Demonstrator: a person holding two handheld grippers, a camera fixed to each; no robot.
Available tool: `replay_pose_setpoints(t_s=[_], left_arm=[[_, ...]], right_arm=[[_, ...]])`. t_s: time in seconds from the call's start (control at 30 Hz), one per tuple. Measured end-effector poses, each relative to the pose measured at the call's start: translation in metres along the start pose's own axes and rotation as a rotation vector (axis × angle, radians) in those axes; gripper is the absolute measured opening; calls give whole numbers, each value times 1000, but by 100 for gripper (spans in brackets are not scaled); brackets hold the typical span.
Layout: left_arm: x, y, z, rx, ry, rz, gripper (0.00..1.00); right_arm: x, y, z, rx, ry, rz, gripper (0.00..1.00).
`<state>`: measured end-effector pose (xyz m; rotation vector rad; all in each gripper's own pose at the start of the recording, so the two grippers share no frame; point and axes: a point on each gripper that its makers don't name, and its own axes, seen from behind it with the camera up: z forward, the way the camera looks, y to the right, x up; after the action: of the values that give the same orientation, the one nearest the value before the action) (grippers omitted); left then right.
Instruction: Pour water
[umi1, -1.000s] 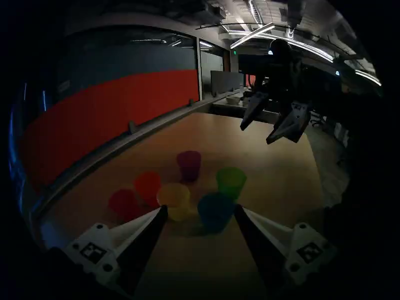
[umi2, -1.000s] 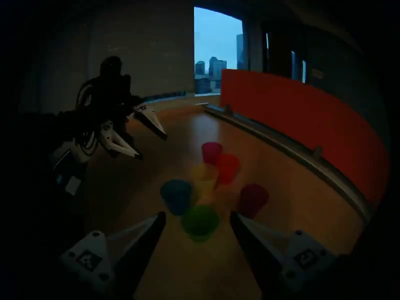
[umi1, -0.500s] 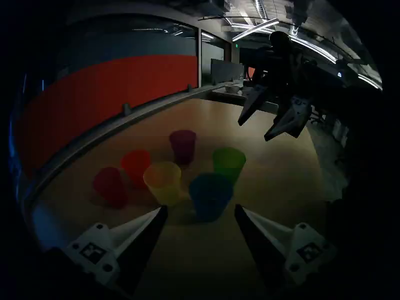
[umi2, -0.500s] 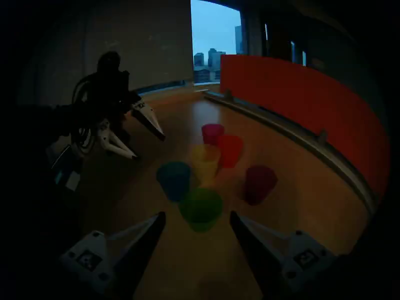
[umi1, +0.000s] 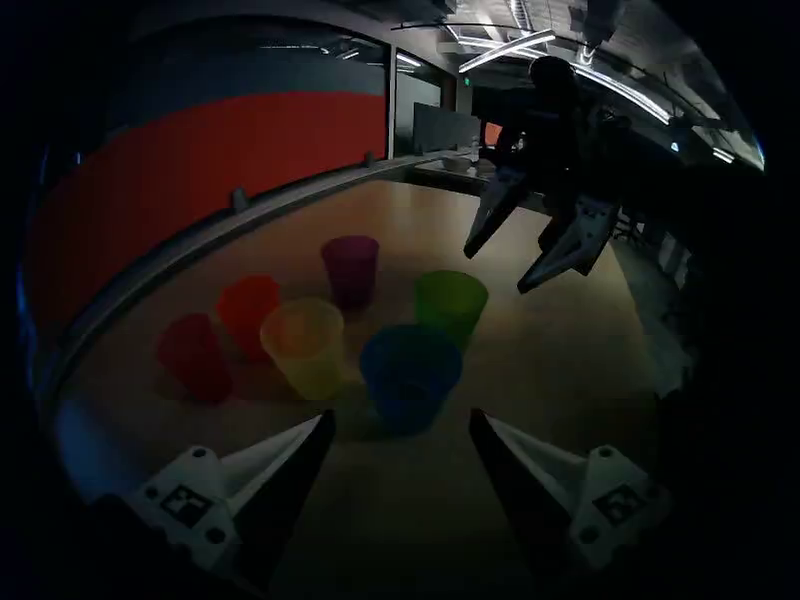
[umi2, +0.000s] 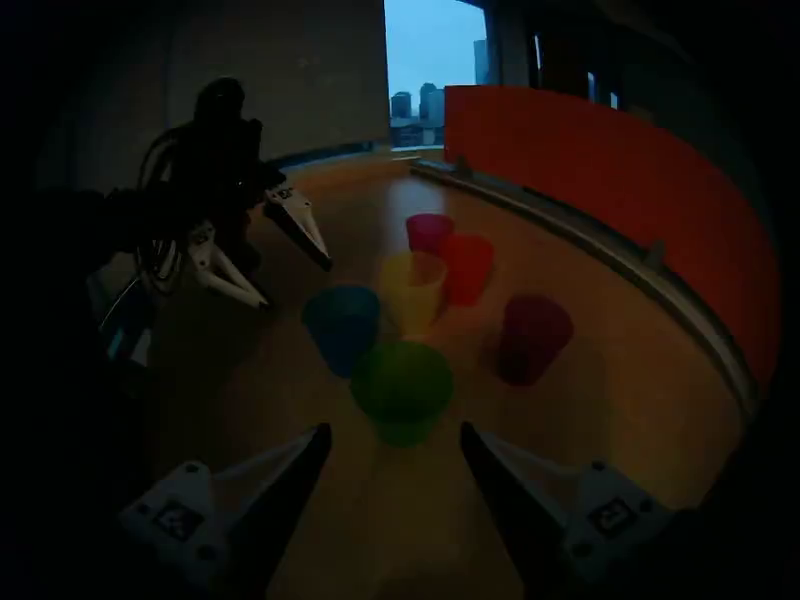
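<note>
Six plastic cups stand clustered on a wooden table (umi1: 560, 360). In the left gripper view the blue cup (umi1: 410, 375) is nearest, just beyond my open left gripper (umi1: 400, 415), with the yellow cup (umi1: 303, 345), green cup (umi1: 450, 305), purple cup (umi1: 350, 268), orange cup (umi1: 248, 310) and red cup (umi1: 193, 355) around it. The right gripper (umi1: 495, 272) hangs open above the far side. In the right gripper view the green cup (umi2: 402, 388) sits just ahead of my open right gripper (umi2: 394, 428), with the blue cup (umi2: 342, 325) and yellow cup (umi2: 412, 290) behind it. The left gripper (umi2: 297, 287) is open across the cluster.
A red wall panel (umi1: 200, 160) and a low rail (umi2: 620, 265) run along one long edge of the table. The room is dim, and a window (umi2: 430, 70) shows city buildings. A person's dark outline (umi2: 215, 170) stands behind the left gripper.
Both grippers have drawn closer to the cup cluster, so the cups look larger and sit lower between the fingers. Both stay open and no cup has moved.
</note>
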<state>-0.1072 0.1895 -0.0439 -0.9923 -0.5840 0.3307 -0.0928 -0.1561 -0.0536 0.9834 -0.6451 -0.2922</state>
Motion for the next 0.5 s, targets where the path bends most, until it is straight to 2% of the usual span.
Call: replay_pose_setpoints(t_s=[0.5], left_arm=[[-9,0,27,-28,-18,-2,100]], right_arm=[[-11,7,33,3,-23,-13,99]])
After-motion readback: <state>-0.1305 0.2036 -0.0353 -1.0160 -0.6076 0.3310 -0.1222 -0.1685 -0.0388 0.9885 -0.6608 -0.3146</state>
